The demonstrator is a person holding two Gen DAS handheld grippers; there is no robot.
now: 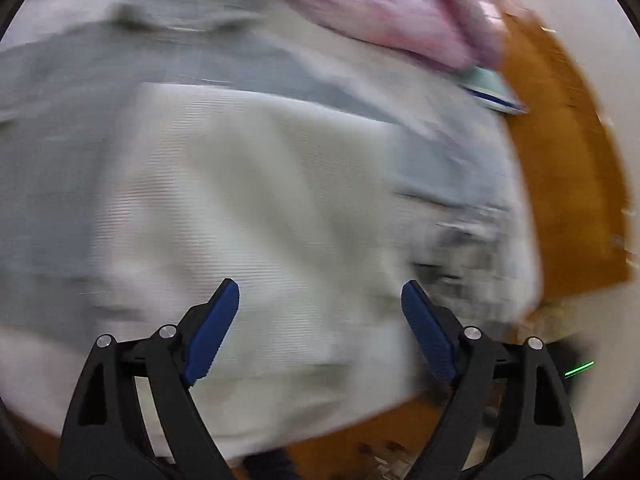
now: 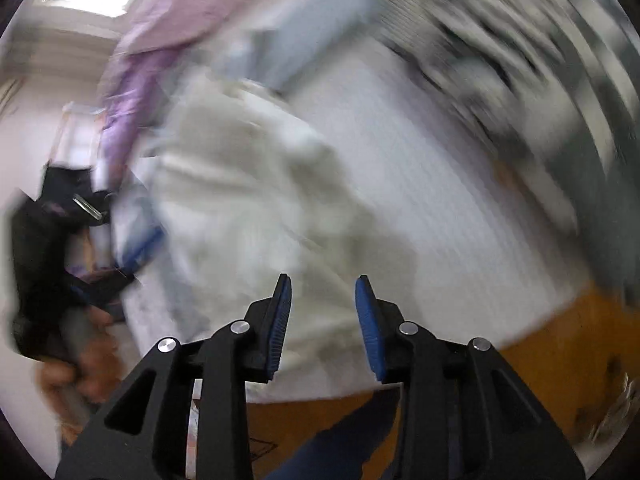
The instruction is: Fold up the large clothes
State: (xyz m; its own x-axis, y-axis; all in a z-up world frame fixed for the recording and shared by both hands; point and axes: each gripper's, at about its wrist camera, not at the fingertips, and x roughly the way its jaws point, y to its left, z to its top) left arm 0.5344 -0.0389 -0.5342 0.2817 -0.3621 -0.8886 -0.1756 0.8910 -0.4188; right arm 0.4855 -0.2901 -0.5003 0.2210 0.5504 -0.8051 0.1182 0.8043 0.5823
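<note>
A large pale white and grey-blue garment lies spread on an orange-brown table; the left wrist view is motion-blurred. My left gripper is open and empty, just above the white part of the garment. In the right wrist view the same garment shows with a bunched cream fold on it. My right gripper is open and empty above the garment's near edge. The other gripper and hand show at the left of that view.
A pink and lilac cloth pile lies at the far side of the table, also in the right wrist view. A small teal and blue item sits beside it. Striped dark fabric blurs at the upper right. Bare table shows near.
</note>
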